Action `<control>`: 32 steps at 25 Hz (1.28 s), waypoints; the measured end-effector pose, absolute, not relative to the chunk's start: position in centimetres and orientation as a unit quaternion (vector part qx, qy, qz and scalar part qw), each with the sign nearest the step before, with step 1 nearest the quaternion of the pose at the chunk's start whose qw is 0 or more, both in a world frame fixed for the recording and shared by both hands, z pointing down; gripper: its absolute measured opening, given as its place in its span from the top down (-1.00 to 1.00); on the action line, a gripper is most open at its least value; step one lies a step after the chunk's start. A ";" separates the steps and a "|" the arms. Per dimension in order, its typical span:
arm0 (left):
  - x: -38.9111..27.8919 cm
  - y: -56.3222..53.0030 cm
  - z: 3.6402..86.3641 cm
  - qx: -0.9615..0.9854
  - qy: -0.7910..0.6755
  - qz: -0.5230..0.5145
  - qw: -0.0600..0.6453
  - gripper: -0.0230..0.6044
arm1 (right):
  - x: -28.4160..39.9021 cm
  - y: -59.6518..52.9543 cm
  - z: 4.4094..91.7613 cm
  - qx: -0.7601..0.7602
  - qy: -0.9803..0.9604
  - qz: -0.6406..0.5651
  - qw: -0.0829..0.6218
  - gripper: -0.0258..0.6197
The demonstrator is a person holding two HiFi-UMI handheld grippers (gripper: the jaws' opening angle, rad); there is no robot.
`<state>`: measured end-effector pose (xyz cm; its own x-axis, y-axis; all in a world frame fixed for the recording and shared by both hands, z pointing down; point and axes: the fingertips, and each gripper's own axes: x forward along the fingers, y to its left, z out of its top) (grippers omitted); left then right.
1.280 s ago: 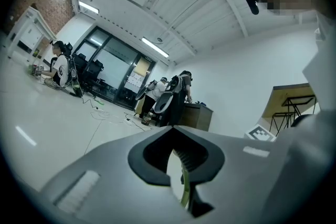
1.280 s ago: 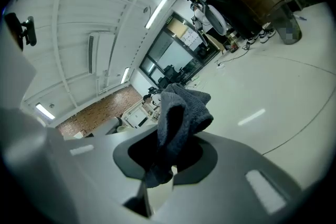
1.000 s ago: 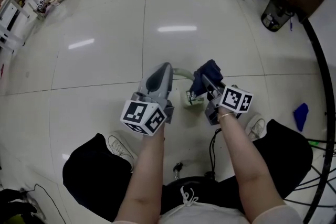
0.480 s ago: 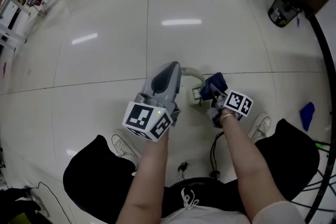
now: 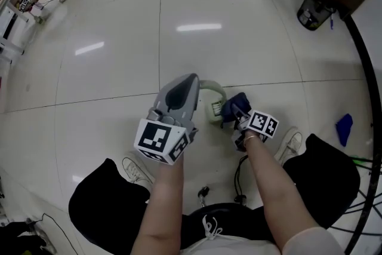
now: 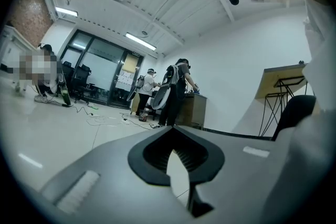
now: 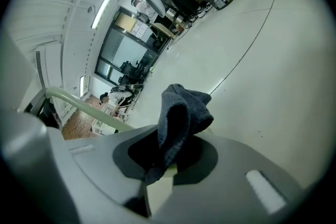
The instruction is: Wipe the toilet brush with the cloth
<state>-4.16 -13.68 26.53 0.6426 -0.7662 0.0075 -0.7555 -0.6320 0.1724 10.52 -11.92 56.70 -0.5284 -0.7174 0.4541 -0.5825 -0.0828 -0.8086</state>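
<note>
over the glossy pale floor (image 5: 119, 68), between the person's knees, both grippers are held close together. the left gripper (image 5: 190, 82) points away from the person, its marker cube (image 5: 160, 139) nearest the camera. its jaws are drawn in tight, with only a pale sliver between the ribbed pads, and they clench the end of the toilet brush (image 5: 213, 88). the brush's pale green handle arcs rightward from the gripper's tip and bends down to the brush head (image 5: 216, 110), which hangs in the gap between the two grippers. the right gripper (image 5: 237, 117) is just beside that head and grasps the cloth (image 5: 234, 104), a dark blue knitted bundle that bulges up out of its clamped jaws and touches the head's right side. the right gripper view shows the cloth (image 7: 181, 118) folded over the jaw tips, with the green handle crossing behind at the left. a white shoe (image 5: 291, 143) rests on the floor near the right forearm.
</note>
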 end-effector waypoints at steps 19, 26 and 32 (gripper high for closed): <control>-4.3 -12.9 27.2 0.909 -0.402 -0.022 0.102 0.91 | -4.6 -8.2 35.5 -0.354 0.899 -0.211 -0.152 0.73; -3.8 -12.8 27.0 0.913 -0.390 -0.036 0.114 0.91 | -1.8 -10.0 37.2 -0.421 0.841 -0.332 -0.078 0.73; -4.3 -12.8 26.8 0.911 -0.394 -0.041 0.113 0.91 | 1.1 -11.4 39.9 -0.457 0.798 -0.392 -0.027 0.73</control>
<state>-4.28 -12.78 26.82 0.6867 -0.7268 0.0136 -0.7081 -0.6647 0.2384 1.14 -11.40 39.93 -0.5803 -0.7089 0.4009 -0.7505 0.2744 -0.6012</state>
